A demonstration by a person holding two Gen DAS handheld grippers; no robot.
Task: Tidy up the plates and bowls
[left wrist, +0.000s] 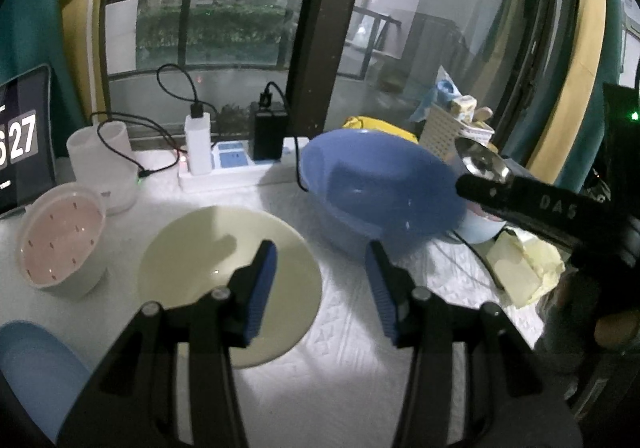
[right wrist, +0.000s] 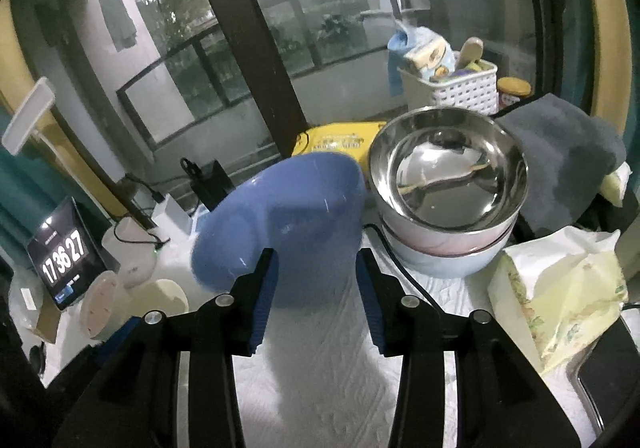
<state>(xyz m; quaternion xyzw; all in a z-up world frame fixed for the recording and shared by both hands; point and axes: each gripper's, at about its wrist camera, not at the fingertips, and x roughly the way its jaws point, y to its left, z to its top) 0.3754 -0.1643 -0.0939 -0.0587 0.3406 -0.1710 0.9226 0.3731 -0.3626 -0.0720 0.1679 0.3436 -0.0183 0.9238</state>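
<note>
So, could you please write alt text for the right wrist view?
The right gripper is open, close to a tilted blue bowl on a white tablecloth. To its right a steel bowl sits stacked in other bowls; a clock screen stands far left.
</note>
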